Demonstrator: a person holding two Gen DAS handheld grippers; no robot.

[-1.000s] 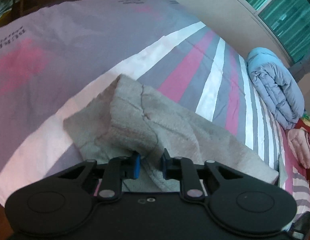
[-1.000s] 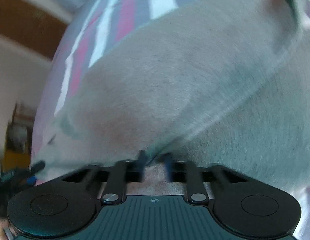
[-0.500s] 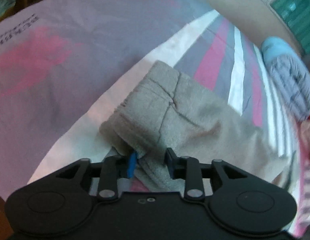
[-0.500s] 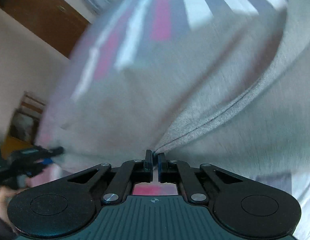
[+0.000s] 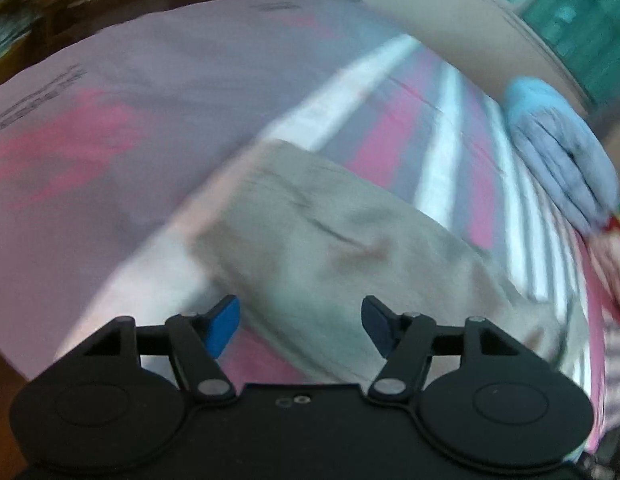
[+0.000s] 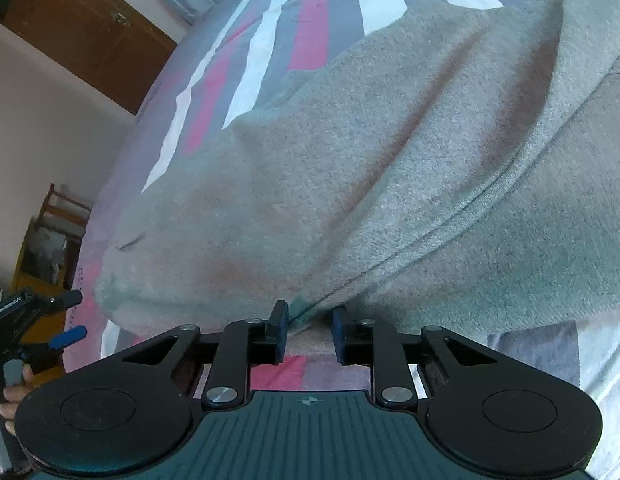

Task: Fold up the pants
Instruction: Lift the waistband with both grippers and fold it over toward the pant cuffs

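Observation:
The grey fleece pants (image 5: 342, 248) lie folded on the striped bed sheet (image 5: 157, 112). My left gripper (image 5: 299, 326) is open wide, its blue pads just off the near edge of the pants, holding nothing. In the right wrist view the pants (image 6: 390, 168) fill most of the frame, folded over with a seam running across. My right gripper (image 6: 307, 334) is open, its jaws a short way apart at the pants' near edge, with no cloth pinched. The left gripper (image 6: 49, 320) shows at the far left, held in a hand.
A rolled light blue quilt (image 5: 562, 148) lies at the bed's far right by pink bedding (image 5: 614, 264). A beige headboard (image 5: 450, 28) and green curtain (image 5: 582, 12) stand behind. A brown wooden door (image 6: 81, 28) and a wooden chair (image 6: 49, 236) stand left of the bed.
Both grippers have let go of the pants. The left jaws opened wide and drew back. The right jaws went from shut to apart. The folded pants now rest on the bed.

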